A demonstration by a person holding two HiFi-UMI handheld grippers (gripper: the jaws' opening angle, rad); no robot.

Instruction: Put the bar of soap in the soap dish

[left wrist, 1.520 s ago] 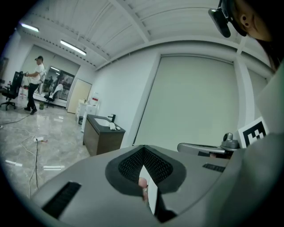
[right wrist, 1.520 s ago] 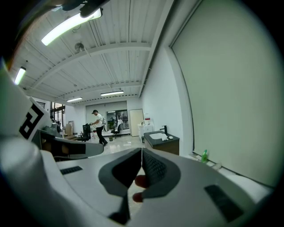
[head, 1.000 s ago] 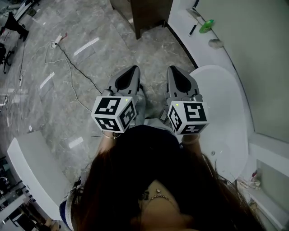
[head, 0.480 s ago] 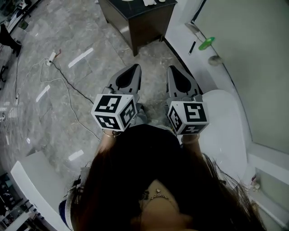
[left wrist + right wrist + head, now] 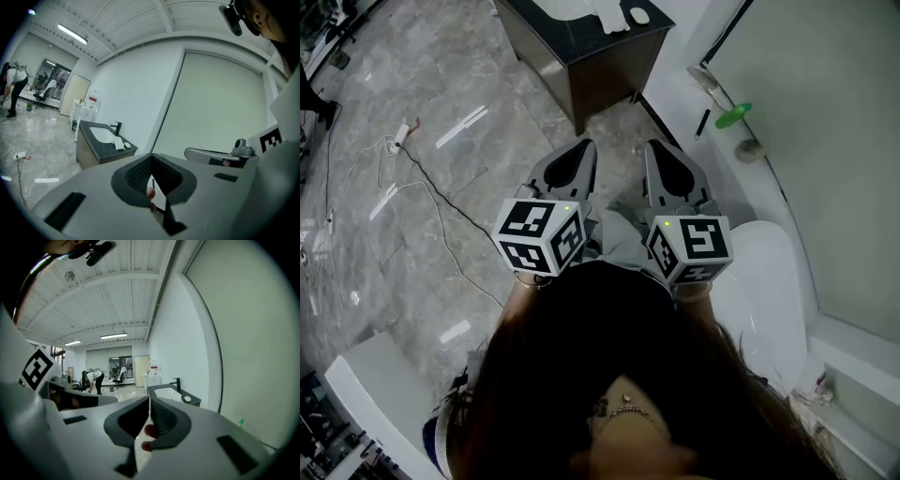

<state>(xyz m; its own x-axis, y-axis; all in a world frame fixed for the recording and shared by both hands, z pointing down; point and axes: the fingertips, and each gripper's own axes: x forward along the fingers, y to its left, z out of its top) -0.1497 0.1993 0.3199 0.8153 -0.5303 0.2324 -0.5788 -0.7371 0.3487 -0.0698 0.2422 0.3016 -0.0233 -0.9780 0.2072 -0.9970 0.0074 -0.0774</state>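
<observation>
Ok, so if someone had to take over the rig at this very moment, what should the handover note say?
Left gripper: shut, empty, held out ahead.
Right gripper: shut, empty, level with it.
Job's things: small white items lie on the dark vanity ahead, beside its sink. They are too small to tell soap from dish.
Done: nothing has been grasped yet.
Left: get to the vanity, find the soap, pick it up and set it in the dish.
</observation>
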